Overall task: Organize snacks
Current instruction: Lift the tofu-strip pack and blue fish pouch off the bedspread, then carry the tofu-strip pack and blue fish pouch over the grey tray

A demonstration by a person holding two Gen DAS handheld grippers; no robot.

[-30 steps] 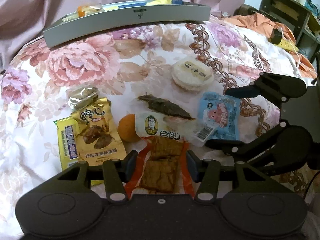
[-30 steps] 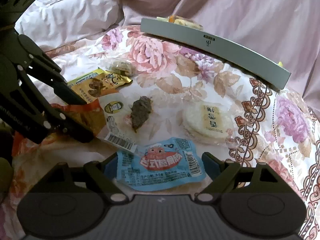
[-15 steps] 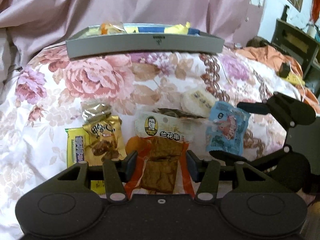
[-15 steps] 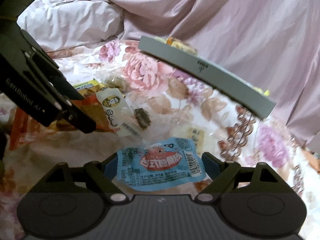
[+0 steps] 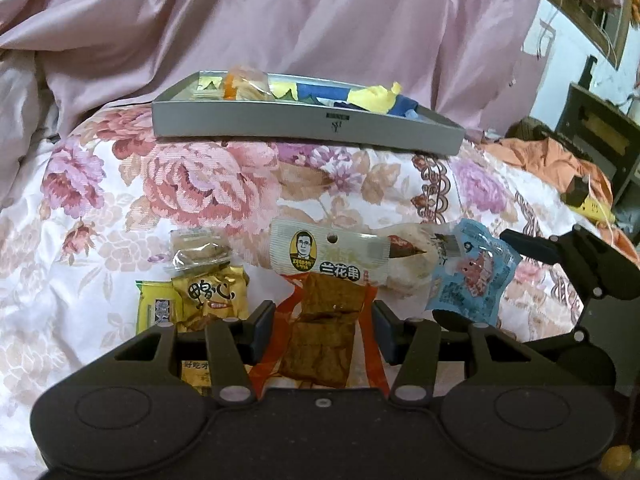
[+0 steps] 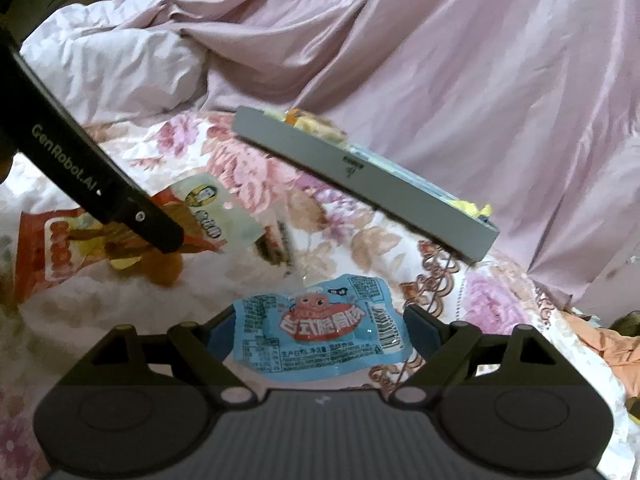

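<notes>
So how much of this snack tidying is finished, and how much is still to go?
Partly done. Several wrapped snacks already lie in the gray tray. In hand: the left gripper grips an orange packet of brown tofu pieces, and the right gripper a blue sausage packet. Left on the floral bedspread: the white skewer packet, a gold packet, a yellow one and a small clear-wrapped snack.
</notes>
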